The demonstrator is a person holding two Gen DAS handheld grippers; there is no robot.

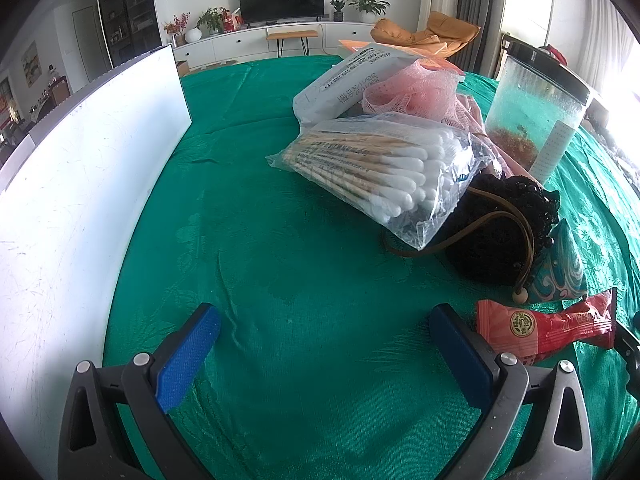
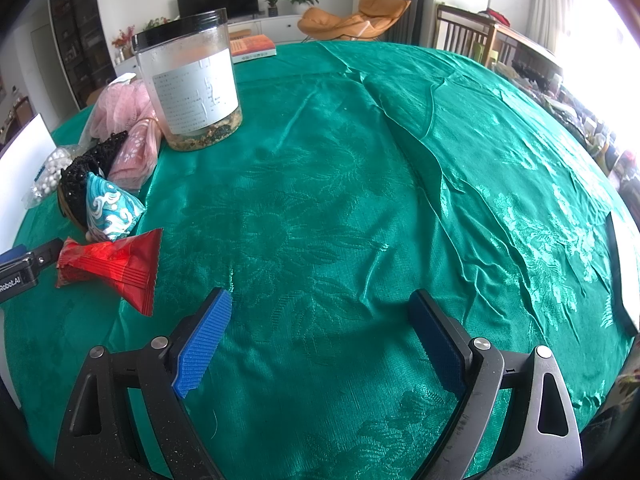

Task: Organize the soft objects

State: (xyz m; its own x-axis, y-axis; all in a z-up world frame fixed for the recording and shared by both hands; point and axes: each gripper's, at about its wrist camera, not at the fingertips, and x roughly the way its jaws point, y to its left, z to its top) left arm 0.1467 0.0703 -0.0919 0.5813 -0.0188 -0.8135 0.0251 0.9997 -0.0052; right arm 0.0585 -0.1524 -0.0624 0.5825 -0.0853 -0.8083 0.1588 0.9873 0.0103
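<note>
On the green tablecloth (image 1: 260,220) lies a pile: a clear bag of cotton swabs (image 1: 380,168), a pink mesh sponge (image 1: 416,88), a white pouch (image 1: 344,80), a black beaded bag (image 1: 504,224), a teal patterned sachet (image 1: 564,268) and a red snack packet (image 1: 548,328). My left gripper (image 1: 324,320) is open over bare cloth, its right finger just left of the red packet. My right gripper (image 2: 320,308) is open above bare tablecloth (image 2: 360,200), with the red packet (image 2: 112,268), teal sachet (image 2: 112,212), black bag (image 2: 88,168) and pink sponge (image 2: 124,104) to its left.
A white upright board (image 1: 80,200) stands along the left side. A clear plastic jar with a black lid (image 2: 192,88) stands behind the pile. A book (image 2: 252,48) lies at the table's far edge. Part of the other gripper's body (image 2: 20,272) shows at the left edge.
</note>
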